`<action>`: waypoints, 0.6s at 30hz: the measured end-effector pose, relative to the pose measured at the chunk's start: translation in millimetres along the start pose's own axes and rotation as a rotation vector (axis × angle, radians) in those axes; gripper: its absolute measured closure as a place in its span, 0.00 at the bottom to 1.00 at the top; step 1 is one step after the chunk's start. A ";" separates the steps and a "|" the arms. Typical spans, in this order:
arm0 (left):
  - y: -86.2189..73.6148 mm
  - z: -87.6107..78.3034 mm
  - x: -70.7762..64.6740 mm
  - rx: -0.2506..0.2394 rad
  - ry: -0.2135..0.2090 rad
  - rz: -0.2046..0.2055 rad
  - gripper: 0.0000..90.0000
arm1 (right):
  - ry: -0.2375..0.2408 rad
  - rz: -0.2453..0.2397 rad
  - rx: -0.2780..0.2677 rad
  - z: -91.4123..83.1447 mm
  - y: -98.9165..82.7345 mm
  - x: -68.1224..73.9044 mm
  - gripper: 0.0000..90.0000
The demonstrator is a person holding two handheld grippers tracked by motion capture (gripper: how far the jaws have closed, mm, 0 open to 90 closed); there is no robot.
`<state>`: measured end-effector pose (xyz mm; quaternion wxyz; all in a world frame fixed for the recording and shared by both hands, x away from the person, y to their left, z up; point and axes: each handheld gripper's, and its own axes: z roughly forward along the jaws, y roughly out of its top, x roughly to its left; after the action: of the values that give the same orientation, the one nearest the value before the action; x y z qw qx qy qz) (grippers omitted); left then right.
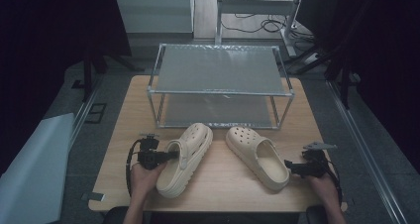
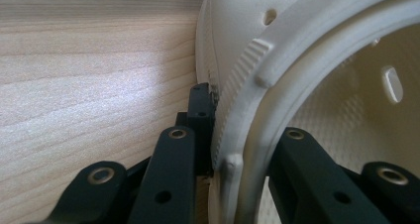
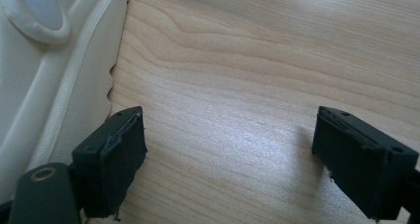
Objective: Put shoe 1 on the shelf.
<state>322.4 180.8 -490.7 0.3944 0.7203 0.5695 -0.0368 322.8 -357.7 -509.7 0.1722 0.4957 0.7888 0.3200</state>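
Wooden table: left tool clamped on left clog's rim, right tool wide beside right clog.

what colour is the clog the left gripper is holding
Cream, off-white, with round vent holes over the toe. The clog shows best in the high view; the left hand-held gripper clamps its side wall.

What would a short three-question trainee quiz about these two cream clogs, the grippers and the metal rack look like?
1. True or false: the left gripper grips the wall of the left cream perforated foam clog.
2. The right gripper is: A) open beside the right cream clog; B) shut on it; C) on the rack.
3. What stands behind the clogs on the light wooden table?

Key: 1 true. 2 A. 3 A two-tier metal shelf rack.
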 end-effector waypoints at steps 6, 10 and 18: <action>0.6 -2.4 3.3 -0.017 -0.065 -0.034 0.86 | 0.000 0.004 -0.001 -0.2 -0.2 -0.3 0.14; 1.7 -6.4 3.2 -0.037 -0.102 -0.051 0.86 | 0.000 0.008 0.000 0.0 -0.3 -0.6 0.14; 8.6 -11.7 -1.3 -0.060 -0.149 -0.065 0.86 | -0.004 0.020 -0.001 -0.4 -0.9 -1.6 0.14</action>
<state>324.7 186.6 -477.5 0.4555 0.6846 0.5625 -0.0858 322.7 -359.5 -510.1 0.1709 0.5042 0.7832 0.3211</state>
